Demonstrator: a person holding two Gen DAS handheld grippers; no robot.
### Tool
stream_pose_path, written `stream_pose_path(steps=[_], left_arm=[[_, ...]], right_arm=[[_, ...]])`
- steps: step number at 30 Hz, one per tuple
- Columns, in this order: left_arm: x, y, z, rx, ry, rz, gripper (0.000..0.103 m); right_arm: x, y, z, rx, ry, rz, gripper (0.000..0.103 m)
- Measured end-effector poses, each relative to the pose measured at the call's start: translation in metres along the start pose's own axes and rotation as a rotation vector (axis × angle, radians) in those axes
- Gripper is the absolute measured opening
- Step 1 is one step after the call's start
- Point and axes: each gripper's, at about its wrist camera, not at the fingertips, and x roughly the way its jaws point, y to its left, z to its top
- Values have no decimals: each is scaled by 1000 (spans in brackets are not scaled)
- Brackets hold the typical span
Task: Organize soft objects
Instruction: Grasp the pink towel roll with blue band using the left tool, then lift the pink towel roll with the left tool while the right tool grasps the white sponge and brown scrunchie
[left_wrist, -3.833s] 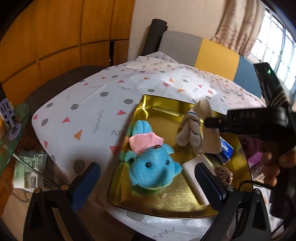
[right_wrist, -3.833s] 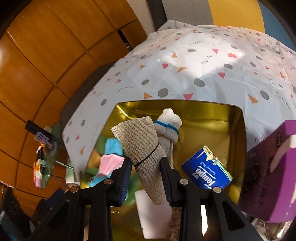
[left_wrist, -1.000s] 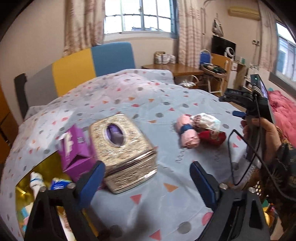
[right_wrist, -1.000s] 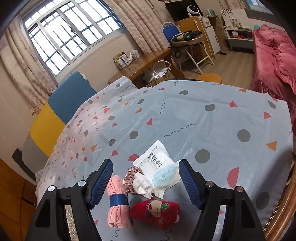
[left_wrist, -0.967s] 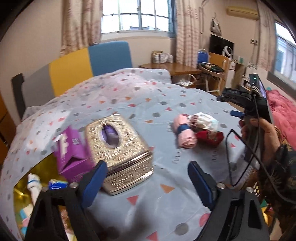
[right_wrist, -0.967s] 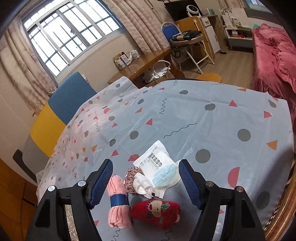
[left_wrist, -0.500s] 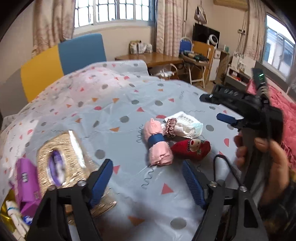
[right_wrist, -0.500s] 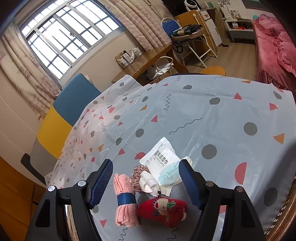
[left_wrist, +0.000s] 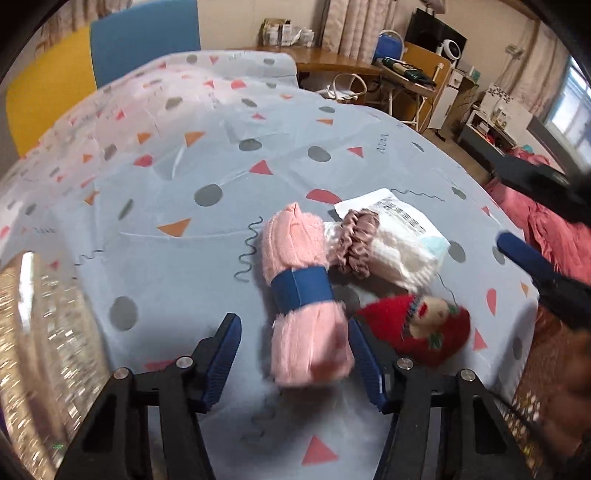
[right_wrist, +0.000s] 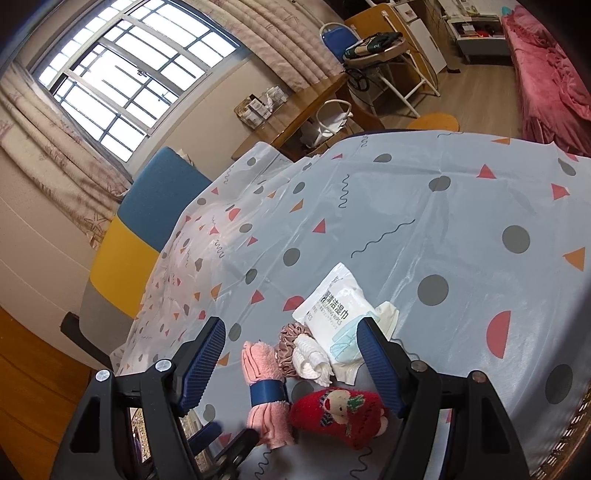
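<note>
The left gripper is spread wide around the near end of the pink towel roll, which lies on the tablecloth with a blue band round its middle. One finger touches or nearly touches the roll at 3 o'clock; the other stands apart at 9 o'clock. To grip well, I judge it should centre on the roll and close just below the band, so the red sock at 3 o'clock isn't caught. The scrunchie and wipes packet lie at 1 o'clock. The right gripper hovers above, spread and empty.
</note>
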Motion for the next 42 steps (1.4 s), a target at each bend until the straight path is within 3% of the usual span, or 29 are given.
stream_pose_path(steps=[3, 6, 10, 16, 19, 28, 36, 39, 42], left_arm=[[19, 0, 9, -32, 28, -24, 60], [41, 1, 8, -57, 86, -48, 44], [41, -2, -1, -26, 48, -31, 39], [30, 1, -10, -14, 54, -5, 35], [17, 11, -13, -50, 56, 10, 34], [-51, 38, 5, -92, -82, 60, 34], [-90, 64, 13, -151, -157, 105, 34], [-103, 75, 13, -167, -176, 114, 34], [-117, 88, 10, -183, -197, 122, 34]], right_arm=[[2, 0, 0, -1, 14, 8, 75], [4, 0, -1, 1, 22, 11, 75], [5, 2, -2, -8, 24, 8, 75], [6, 7, -3, -35, 28, -6, 75], [8, 8, -4, -43, 40, -20, 75], [16, 14, -7, -88, 79, -50, 75], [37, 26, -15, -176, 189, -112, 75], [52, 32, -16, -228, 249, -133, 75], [68, 49, -16, -378, 283, -186, 75]])
